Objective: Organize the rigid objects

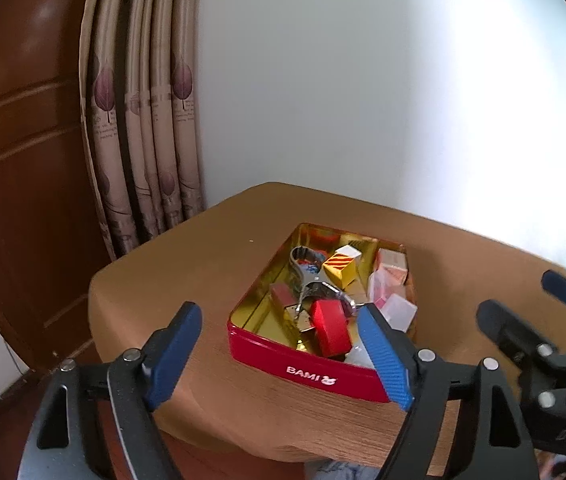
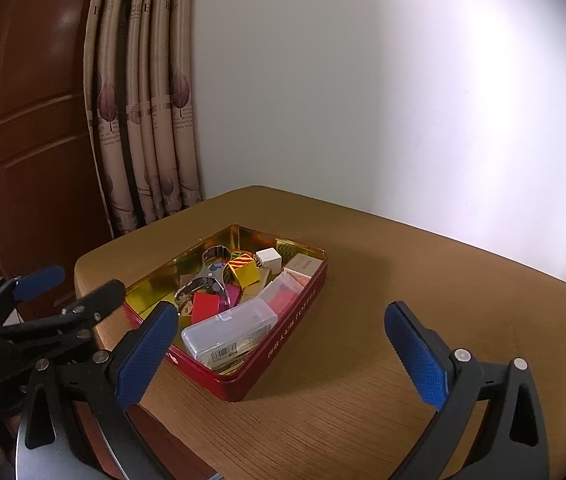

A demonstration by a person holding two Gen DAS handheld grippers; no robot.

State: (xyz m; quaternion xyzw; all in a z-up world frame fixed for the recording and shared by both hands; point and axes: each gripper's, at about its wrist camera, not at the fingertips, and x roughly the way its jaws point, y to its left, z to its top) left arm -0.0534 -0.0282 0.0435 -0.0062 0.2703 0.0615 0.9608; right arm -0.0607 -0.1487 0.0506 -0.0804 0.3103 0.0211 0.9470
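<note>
A red tin (image 1: 307, 372) with a gold inside sits on the wooden table; it also shows in the right wrist view (image 2: 283, 344). It holds several small things: a red box (image 1: 329, 326), a yellow striped cube (image 1: 339, 266), a metal clip (image 2: 203, 280), a clear plastic case (image 2: 229, 330) and pink boxes (image 1: 393, 266). My left gripper (image 1: 283, 352) is open and empty, in front of the tin's near wall. My right gripper (image 2: 279, 352) is open and empty, above the table right of the tin; it also shows in the left wrist view (image 1: 531, 304).
The table (image 2: 403, 280) stands in a corner against a white wall. A patterned curtain (image 2: 143, 120) and a brown door (image 2: 23, 140) are at the left. The table's rounded left edge (image 1: 95, 292) is close to the tin.
</note>
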